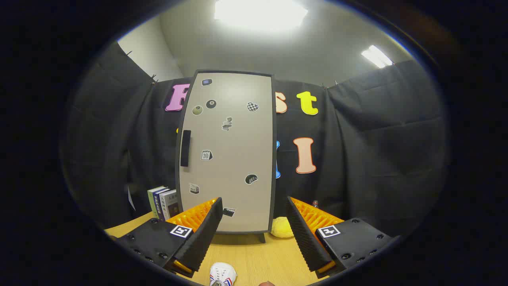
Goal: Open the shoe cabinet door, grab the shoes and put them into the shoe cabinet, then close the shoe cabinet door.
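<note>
We see 1 shoe cabinet (228, 153), door (234, 131) shut w/ ~10 stickers, one reads "10"; 3 books (163, 202) at bench (254, 258) left edge; 1 shoe (222, 275); gripper (254, 216) fingers apart, empty.

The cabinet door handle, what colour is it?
Black, on the closed door's left side; handle, gripper view.

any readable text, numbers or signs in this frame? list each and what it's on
"10": small calendar-like sticker on the closed grey cabinet door, beside its black handle.
Spines of the upright books left of the cabinet: print too small to read.
Square black-and-white markers behind the open gripper's fingers: patterns, no words.
</note>
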